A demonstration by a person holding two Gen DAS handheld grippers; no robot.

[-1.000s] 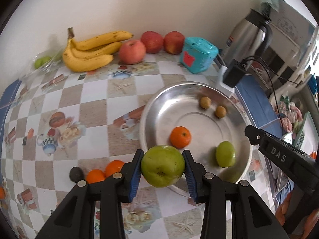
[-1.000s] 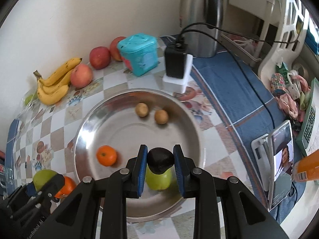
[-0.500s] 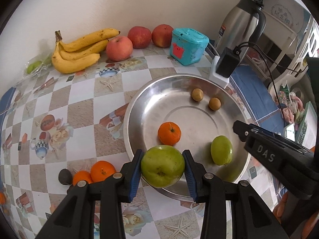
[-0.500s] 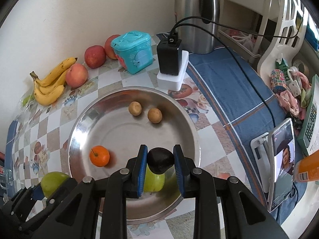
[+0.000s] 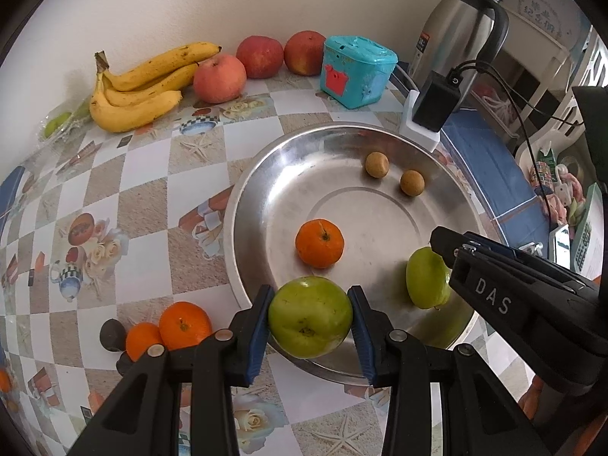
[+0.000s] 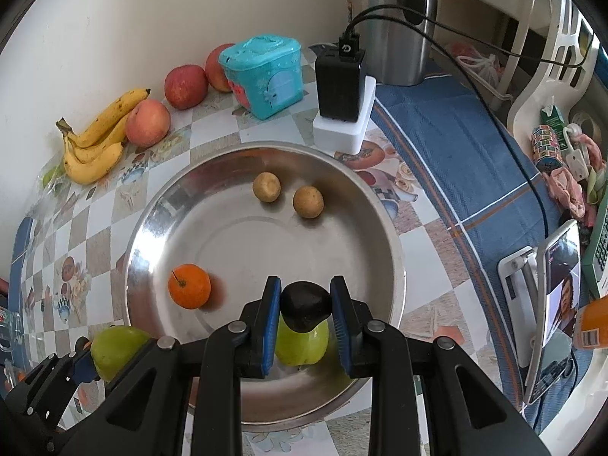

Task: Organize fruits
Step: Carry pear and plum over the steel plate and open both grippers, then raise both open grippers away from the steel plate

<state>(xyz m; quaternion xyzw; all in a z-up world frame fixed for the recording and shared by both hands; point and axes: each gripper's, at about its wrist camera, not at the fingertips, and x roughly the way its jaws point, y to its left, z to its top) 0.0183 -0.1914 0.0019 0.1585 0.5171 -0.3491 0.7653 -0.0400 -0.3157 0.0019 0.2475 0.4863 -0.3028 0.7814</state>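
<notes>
My left gripper [image 5: 311,317] is shut on a green apple [image 5: 309,317] above the near rim of the steel bowl [image 5: 247,190]; the right wrist view shows that apple [image 6: 116,349] at lower left. My right gripper [image 6: 305,313] is shut on a small dark fruit [image 6: 305,306] over a green fruit [image 6: 302,344] lying in the bowl [image 6: 380,212]. In the bowl also lie an orange [image 5: 320,243] and two small brown fruits [image 5: 377,164]. On the table left of the bowl sit two oranges [image 5: 185,325] and a dark fruit [image 5: 112,335].
Bananas [image 5: 140,91] and three red apples [image 5: 219,78] line the wall. A teal box [image 5: 355,70], a black charger on a white block [image 5: 433,108] and a steel kettle [image 5: 456,34] stand behind the bowl. A phone [image 6: 554,300] stands on the blue cloth at right.
The left gripper has carried the green apple rightward, from beside the bowl's left rim to over its near rim. The right gripper and its dark fruit have barely shifted.
</notes>
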